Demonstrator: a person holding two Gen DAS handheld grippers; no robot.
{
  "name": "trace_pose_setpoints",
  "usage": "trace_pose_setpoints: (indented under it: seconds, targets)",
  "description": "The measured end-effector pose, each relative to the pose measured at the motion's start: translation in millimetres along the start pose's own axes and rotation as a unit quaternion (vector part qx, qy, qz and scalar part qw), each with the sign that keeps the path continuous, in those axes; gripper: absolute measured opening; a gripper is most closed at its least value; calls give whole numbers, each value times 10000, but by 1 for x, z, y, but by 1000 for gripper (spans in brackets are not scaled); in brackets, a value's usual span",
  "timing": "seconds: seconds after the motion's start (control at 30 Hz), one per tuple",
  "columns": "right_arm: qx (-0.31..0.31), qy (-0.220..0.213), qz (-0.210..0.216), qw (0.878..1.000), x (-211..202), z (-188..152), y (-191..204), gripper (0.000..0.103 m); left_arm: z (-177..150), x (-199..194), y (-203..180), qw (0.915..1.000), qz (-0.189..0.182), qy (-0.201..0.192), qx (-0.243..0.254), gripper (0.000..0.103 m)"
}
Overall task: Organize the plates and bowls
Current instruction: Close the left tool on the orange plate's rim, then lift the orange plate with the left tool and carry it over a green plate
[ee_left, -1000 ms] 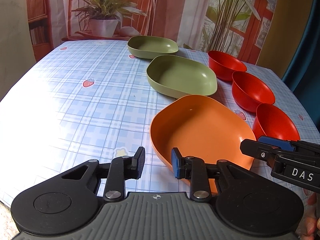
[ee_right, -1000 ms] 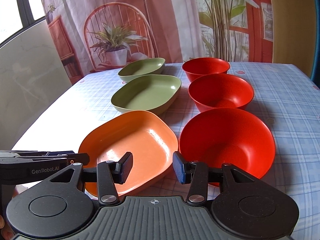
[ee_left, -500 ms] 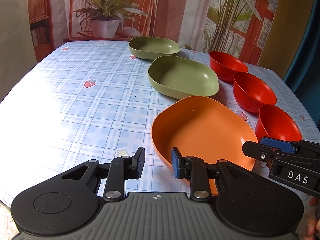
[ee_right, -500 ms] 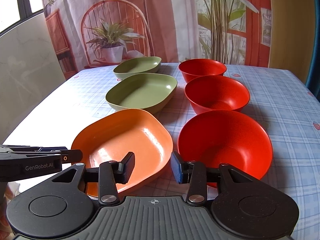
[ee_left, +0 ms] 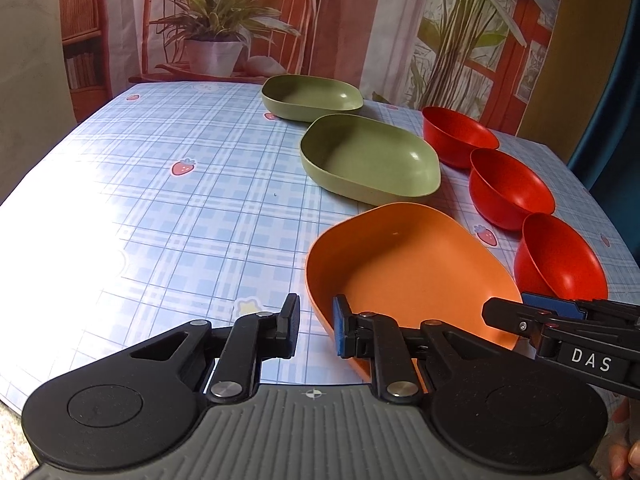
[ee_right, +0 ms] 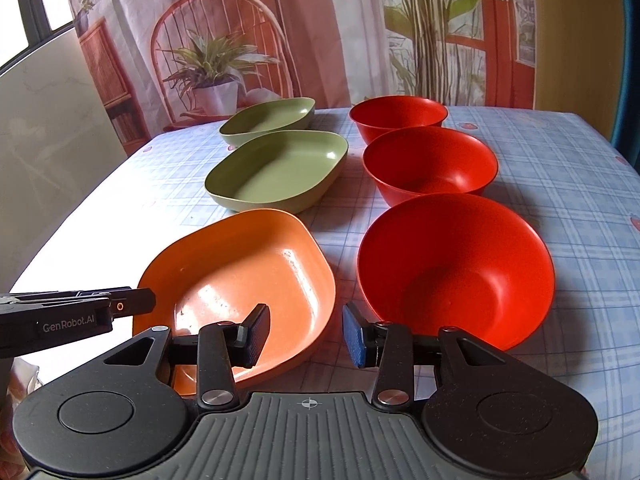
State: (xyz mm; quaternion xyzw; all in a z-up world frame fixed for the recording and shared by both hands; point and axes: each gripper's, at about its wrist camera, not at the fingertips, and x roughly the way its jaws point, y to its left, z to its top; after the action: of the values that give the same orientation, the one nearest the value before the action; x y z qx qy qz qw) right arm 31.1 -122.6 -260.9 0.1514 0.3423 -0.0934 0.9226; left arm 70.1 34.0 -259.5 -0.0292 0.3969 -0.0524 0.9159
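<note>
An orange plate (ee_left: 404, 268) lies nearest, also in the right wrist view (ee_right: 240, 276). Behind it lie two green plates (ee_left: 372, 158) (ee_left: 312, 96), also seen in the right wrist view (ee_right: 280, 168) (ee_right: 268, 120). Three red bowls stand in a row to the right (ee_right: 456, 268) (ee_right: 430, 164) (ee_right: 398, 116), also in the left wrist view (ee_left: 560, 260) (ee_left: 510, 186) (ee_left: 458, 134). My left gripper (ee_left: 316, 326) is open and empty, straddling the orange plate's near left rim. My right gripper (ee_right: 306, 334) is open and empty, between the orange plate and the nearest bowl.
The table (ee_left: 160, 200) has a blue checked cloth with strawberry prints. A printed backdrop (ee_right: 320, 32) hangs behind the far edge. A pale wall (ee_right: 48, 128) stands to the left.
Both grippers have drifted slightly, shifting the views a little. The right gripper's jaws have opened wider. The plates and bowls have not moved.
</note>
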Motion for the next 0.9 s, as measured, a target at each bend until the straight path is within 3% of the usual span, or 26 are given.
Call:
trace_pose_setpoints:
  seconds: [0.37, 0.9]
  targets:
    - [126, 2, 145, 9998, 4, -1, -4, 15, -1, 1, 2, 10000, 13, 21, -20, 17]
    - [-114, -163, 330, 9993, -3, 0, 5, 14, 1, -7, 5, 9997, 125, -191, -107, 17]
